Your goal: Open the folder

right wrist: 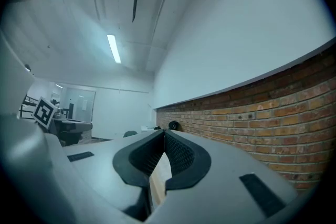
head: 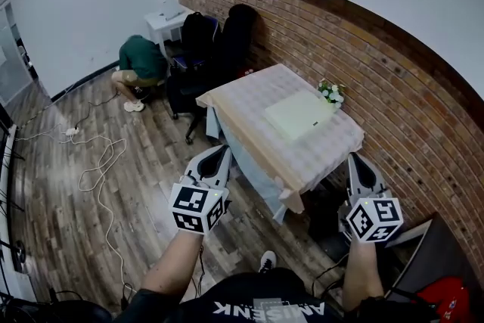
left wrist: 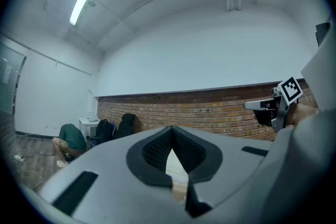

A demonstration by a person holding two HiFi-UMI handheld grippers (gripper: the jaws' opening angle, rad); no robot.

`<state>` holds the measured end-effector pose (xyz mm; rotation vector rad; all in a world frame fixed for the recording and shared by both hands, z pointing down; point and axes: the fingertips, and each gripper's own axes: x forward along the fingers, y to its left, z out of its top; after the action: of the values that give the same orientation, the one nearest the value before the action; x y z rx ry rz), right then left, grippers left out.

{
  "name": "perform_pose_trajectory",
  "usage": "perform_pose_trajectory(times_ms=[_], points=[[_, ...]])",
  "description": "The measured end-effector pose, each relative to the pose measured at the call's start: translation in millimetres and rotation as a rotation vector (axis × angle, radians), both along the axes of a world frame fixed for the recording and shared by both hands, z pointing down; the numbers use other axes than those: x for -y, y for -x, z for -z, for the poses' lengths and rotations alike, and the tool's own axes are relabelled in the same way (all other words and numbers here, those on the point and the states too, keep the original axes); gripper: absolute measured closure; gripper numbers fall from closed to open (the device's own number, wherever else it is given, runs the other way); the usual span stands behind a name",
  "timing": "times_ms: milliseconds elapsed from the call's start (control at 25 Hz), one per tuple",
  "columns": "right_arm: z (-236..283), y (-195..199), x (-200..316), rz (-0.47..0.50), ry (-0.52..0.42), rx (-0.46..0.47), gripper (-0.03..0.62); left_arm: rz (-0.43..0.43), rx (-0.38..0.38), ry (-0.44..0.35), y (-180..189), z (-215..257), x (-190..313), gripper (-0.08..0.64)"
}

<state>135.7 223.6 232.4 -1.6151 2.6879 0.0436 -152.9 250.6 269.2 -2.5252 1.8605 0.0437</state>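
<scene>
The folder [head: 299, 115] lies flat and closed on the table [head: 249, 98], on the half nearer the brick wall [head: 393, 87], just beside a small pot of flowers [head: 331, 92]. It sits ahead of us, between the lines of our two arms, and both claws are short of the table's edge. The left claw [head: 219, 152] hangs over the wooden floor [head: 68, 215] off the table's near side. The right claw [head: 354, 159] is by the near corner, and we judge it the closer of the two to the folder. The folder's longer sides seem to run across the table toward the wall, so a shorter edge faces our right side. We cannot tell from here which edge is the spine.

Both claws point level. In its own view the left claw [left wrist: 171, 134] has its ribbed dark pads pressed together with nothing between them. The right claw [right wrist: 163, 136] is likewise pressed together on nothing.

The folder looks like a thin, stiff, pale greenish-white rectangle with a smooth cover. The table wears a soft, finely checked cloth that drapes over the edges, so a shut claw tip could snag the fabric when we slide under the cover.
</scene>
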Motion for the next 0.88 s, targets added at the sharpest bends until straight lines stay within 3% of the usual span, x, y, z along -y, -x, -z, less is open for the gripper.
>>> perform_pose_trajectory(times_ms=[400,560,880], points=[[0,-37,88,0.008,-0.025,-0.005,0.551,0.021,0.034,-0.001,-38,12,87,0.548],[-1,-60,113,0.01,-0.03,-0.014,0.551,0.018,0.004,0.007,-61,6,115,0.548],[-13,-88,159,0.038,0.007,-0.007,0.552,-0.01,0.013,0.013,-102,3,164,0.548]])
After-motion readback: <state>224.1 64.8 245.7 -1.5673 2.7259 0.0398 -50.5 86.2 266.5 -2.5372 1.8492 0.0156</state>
